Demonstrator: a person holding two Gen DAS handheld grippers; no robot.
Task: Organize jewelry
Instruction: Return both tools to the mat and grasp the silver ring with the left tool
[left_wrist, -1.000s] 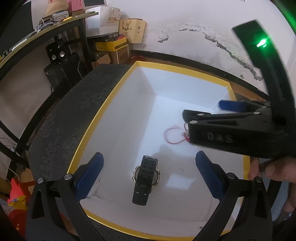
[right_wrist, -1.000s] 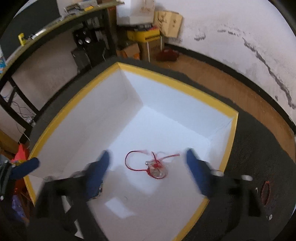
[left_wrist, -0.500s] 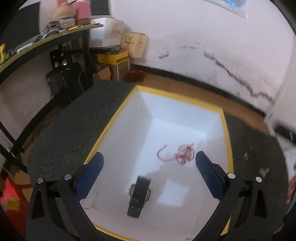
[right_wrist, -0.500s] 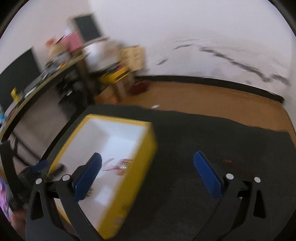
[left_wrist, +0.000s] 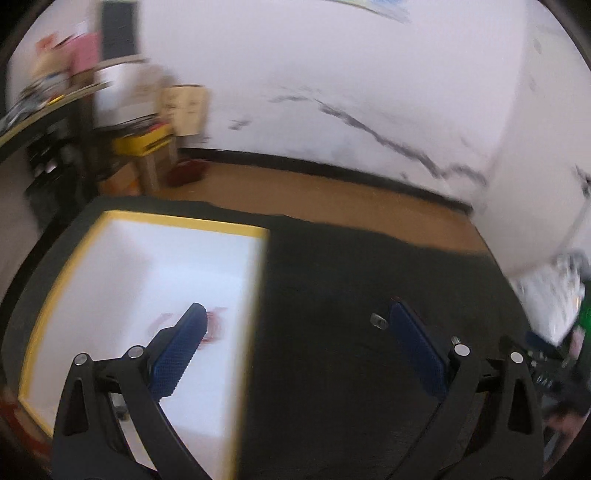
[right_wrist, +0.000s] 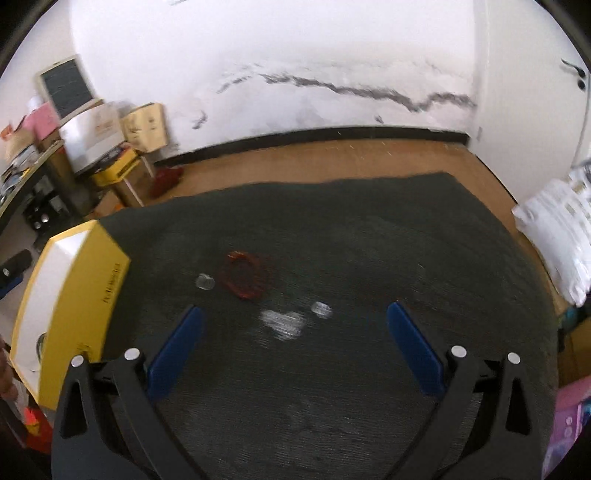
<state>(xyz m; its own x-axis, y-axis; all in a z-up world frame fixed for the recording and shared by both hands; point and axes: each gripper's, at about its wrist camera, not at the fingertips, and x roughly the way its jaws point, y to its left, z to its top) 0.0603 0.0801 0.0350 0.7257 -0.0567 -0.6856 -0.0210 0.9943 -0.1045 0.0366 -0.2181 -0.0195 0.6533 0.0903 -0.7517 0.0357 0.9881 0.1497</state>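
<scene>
Your right gripper (right_wrist: 291, 339) hovers wide open and empty above the dark mat (right_wrist: 369, 387), where a red bracelet (right_wrist: 243, 275) lies near silver pieces (right_wrist: 282, 321). Your left gripper (left_wrist: 295, 354), spread wide, holds nothing beside the yellow-rimmed box (left_wrist: 255, 295); its side lettering blurs unreadable.

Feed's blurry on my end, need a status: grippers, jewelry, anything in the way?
Left gripper open, empty. Right gripper open, empty, above the mat. Red bracelet and small silver pieces loose on mat, beside yellow box. Nothing in the way.
</scene>
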